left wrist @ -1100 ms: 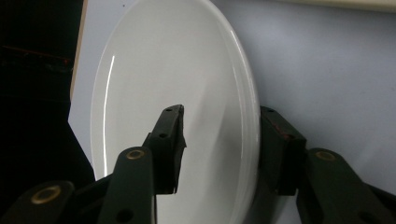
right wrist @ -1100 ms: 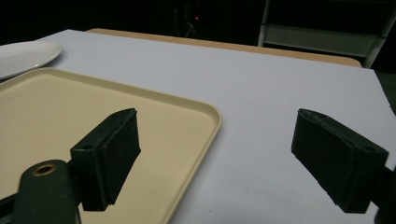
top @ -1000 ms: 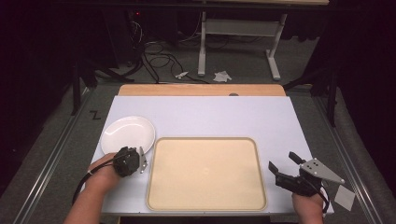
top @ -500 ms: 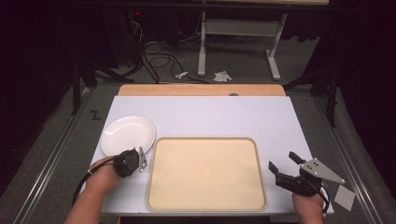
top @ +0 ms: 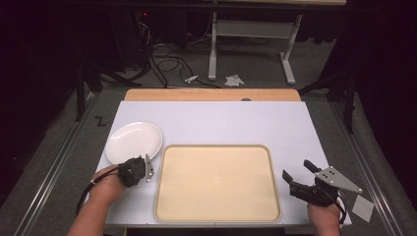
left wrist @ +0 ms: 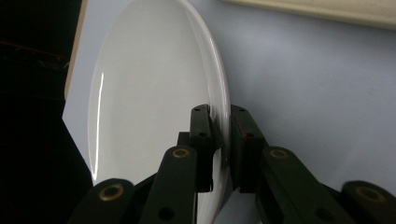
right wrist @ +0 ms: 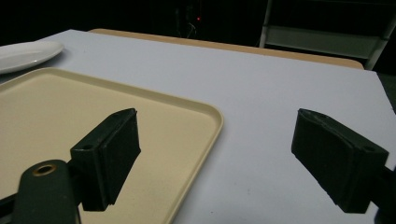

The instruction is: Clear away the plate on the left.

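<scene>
A white plate (top: 134,141) lies at the left of the white table, beside a beige tray (top: 216,182). My left gripper (top: 142,162) is at the plate's near rim. In the left gripper view its jaws are shut on the rim of the plate (left wrist: 154,93), one pad above and one below, at my left gripper (left wrist: 219,135). My right gripper (top: 299,172) hovers off the tray's right edge, open with nothing between its fingers. In the right gripper view, my right gripper (right wrist: 219,140) spans the corner of the tray (right wrist: 70,107), and the plate (right wrist: 23,53) lies far off.
A wooden strip (top: 211,94) runs along the table's far edge. A small paper square (top: 365,207) lies by the front right corner. Bare table (top: 221,123) stretches behind the tray. Cables and desk legs are on the floor beyond.
The left hand has shifted only slightly at the plate's near rim. The plate, the tray and the right gripper have not visibly moved.
</scene>
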Demonstrator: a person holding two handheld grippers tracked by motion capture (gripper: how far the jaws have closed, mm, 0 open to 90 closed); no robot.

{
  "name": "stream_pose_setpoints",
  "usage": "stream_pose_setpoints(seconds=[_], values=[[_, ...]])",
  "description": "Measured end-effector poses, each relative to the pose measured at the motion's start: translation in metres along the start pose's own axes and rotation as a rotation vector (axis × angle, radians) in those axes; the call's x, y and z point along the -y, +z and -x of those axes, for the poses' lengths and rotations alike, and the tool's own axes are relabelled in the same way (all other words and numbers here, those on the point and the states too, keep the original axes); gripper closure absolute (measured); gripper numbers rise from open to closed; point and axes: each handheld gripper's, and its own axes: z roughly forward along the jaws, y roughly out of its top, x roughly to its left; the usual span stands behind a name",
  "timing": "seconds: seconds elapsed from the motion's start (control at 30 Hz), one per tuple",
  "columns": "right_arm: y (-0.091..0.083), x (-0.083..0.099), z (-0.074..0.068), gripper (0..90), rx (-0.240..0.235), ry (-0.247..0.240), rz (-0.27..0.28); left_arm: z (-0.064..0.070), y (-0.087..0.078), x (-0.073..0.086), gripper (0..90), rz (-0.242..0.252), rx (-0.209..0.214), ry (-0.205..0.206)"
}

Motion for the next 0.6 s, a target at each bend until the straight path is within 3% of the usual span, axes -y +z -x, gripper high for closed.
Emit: stream_pose_setpoints(seconds=[0.23, 0.37, 0.6], values=[[-0.003, -0.001, 0.0, 16.3, 0.007, -0.001, 0.007, -0.004, -0.004, -0.007, 84.8, 0.034, -0.055, 0.02], [-0.001, -0.001, 0.0, 16.3, 0.008, 0.001, 0.003, -0.008, -0.007, -0.01, 86.4, 0.064, -0.082, 0.01], [-0.002, -0.001, 0.0, 16.3, 0.005, 0.0, 0.006, -0.01, -0.01, -0.01, 86.9, 0.072, -0.091, 0.007]])
